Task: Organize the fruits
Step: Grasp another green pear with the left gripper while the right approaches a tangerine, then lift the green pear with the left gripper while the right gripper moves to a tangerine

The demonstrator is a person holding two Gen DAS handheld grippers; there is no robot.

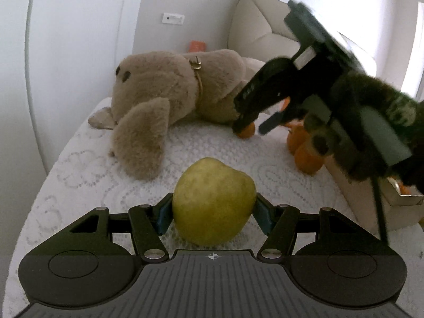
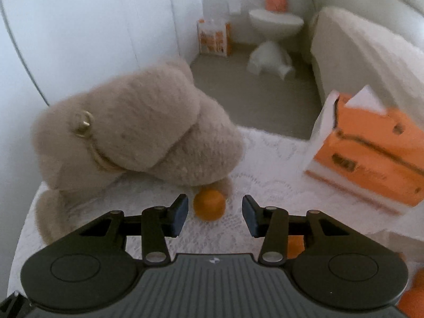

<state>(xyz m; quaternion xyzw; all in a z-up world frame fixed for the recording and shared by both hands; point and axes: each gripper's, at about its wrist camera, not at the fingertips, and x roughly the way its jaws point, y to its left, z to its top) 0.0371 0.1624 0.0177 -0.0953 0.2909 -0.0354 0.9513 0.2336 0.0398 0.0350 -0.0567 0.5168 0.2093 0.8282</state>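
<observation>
My left gripper is shut on a yellow-green pear, its blue pads against both sides, just above the white lace cloth. My right gripper is open; a small orange lies on the cloth just ahead, between its fingertips and nearer the left one. In the left wrist view the right gripper hangs over that orange. More oranges lie beside a cardboard box at the right.
A big beige plush toy lies across the far side of the table, right behind the small orange. An orange-and-white box stands at the right. A sofa and floor items are beyond.
</observation>
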